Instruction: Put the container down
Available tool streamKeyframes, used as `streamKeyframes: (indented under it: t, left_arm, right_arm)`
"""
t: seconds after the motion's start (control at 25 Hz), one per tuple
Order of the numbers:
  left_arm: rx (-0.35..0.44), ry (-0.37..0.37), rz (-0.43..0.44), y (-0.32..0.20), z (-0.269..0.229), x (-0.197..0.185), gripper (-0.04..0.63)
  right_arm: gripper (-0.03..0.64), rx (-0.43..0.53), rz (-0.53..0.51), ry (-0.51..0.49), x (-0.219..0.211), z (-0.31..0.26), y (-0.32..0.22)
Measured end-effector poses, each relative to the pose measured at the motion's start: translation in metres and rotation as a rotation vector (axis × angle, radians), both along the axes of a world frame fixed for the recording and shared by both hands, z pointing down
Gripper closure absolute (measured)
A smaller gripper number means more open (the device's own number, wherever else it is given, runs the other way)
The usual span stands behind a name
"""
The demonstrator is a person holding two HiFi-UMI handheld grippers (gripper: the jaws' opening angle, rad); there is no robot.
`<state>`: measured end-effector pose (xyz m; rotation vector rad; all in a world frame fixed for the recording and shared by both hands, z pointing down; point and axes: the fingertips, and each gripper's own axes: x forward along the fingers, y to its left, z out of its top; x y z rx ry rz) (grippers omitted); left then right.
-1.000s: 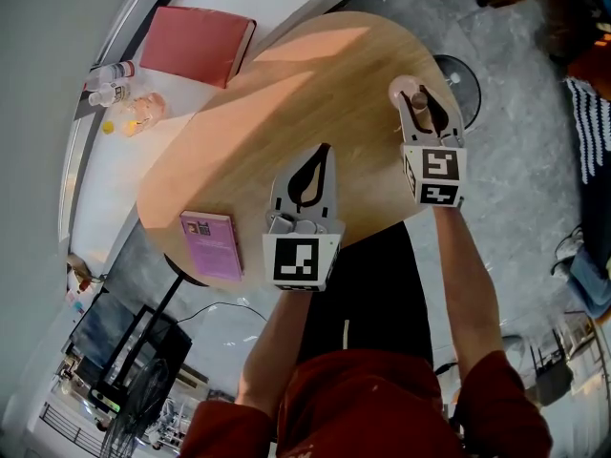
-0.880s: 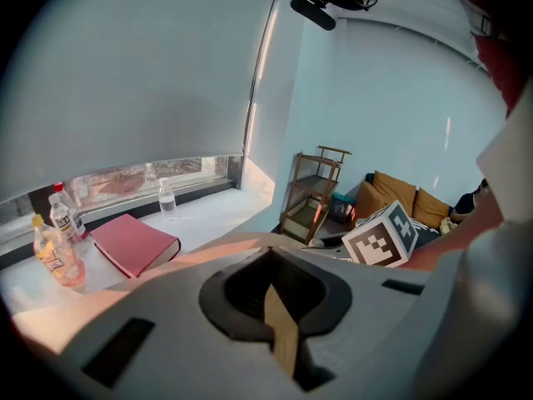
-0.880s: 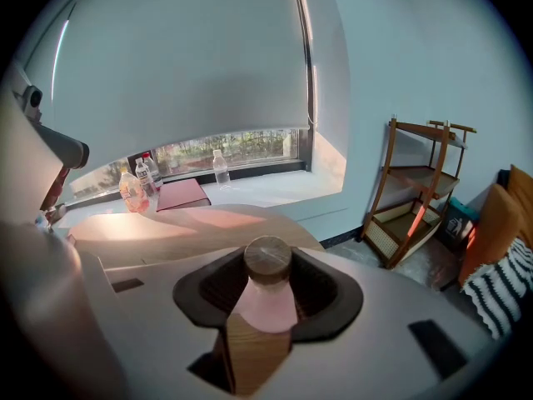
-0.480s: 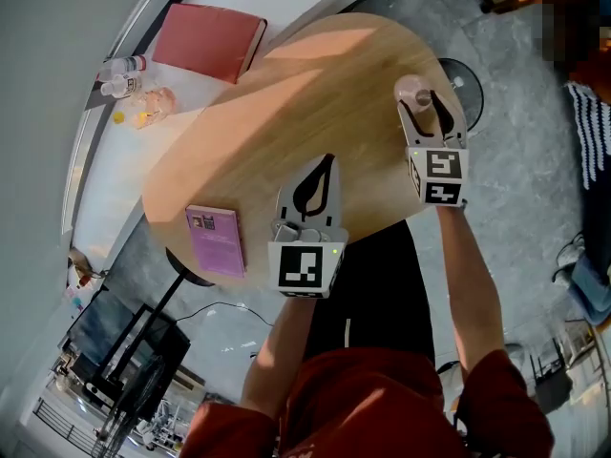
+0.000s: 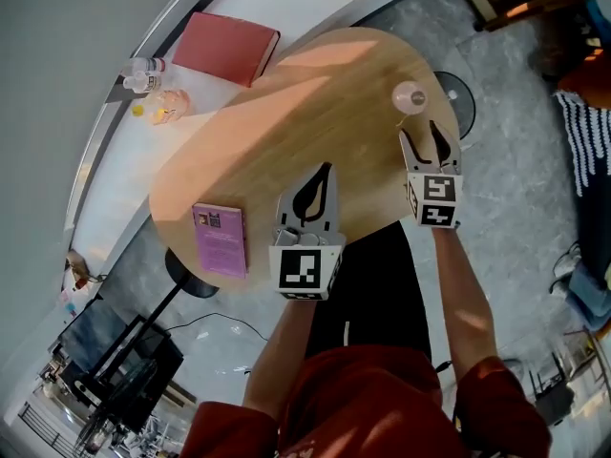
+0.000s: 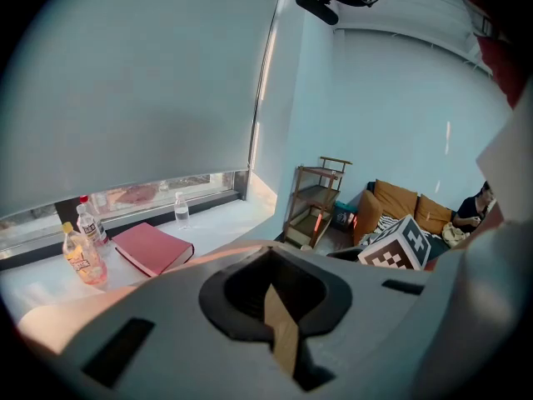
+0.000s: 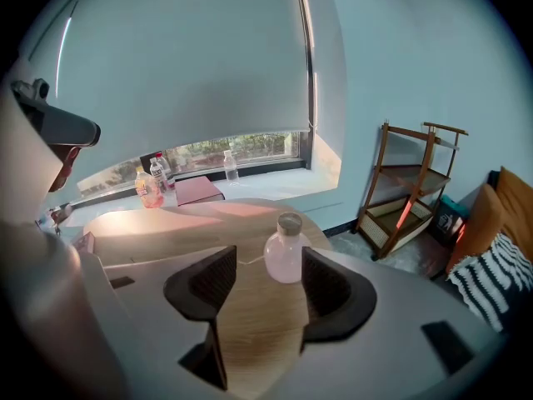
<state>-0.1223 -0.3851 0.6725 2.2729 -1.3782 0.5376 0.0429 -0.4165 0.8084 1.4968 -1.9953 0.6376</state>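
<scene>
The right gripper [image 5: 423,134] had its jaws spread wide, having just been opening, with nothing pinched between them. Just ahead of its tips stood the container [image 7: 284,261], a small pale pink bottle with a grey cap, on the table [image 5: 286,132] near the far right edge. It was upright, long axis vertical, and free of both pads. In the right gripper view it lined up with the gap between the jaws, a little toward the right one. The put-down looked done, so any coming move would likely be a straight pull-back away from the bottle without brushing it. The left gripper [image 5: 322,172] was pressed together and empty, well apart to the left, so the right hand was much the nearer. No label showed on the container. Print on the purple book [image 5: 221,240] was too small to read.
</scene>
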Motion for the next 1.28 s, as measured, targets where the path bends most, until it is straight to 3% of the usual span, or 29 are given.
streamKeyframes:
  t: [0.84, 1.28]
  left_arm:
    - [0.101, 0.016, -0.101, 0.094, -0.113, -0.069, 0.592]
    - [0.256, 0.025, -0.221, 0.12, -0.202, -0.137, 0.592]
  right_arm:
    - [0.379, 0.133, -0.061, -0.007, -0.052, -0.171, 0.095]
    - [0.38, 0.322, -0.197, -0.03, -0.105, -0.299, 0.12]
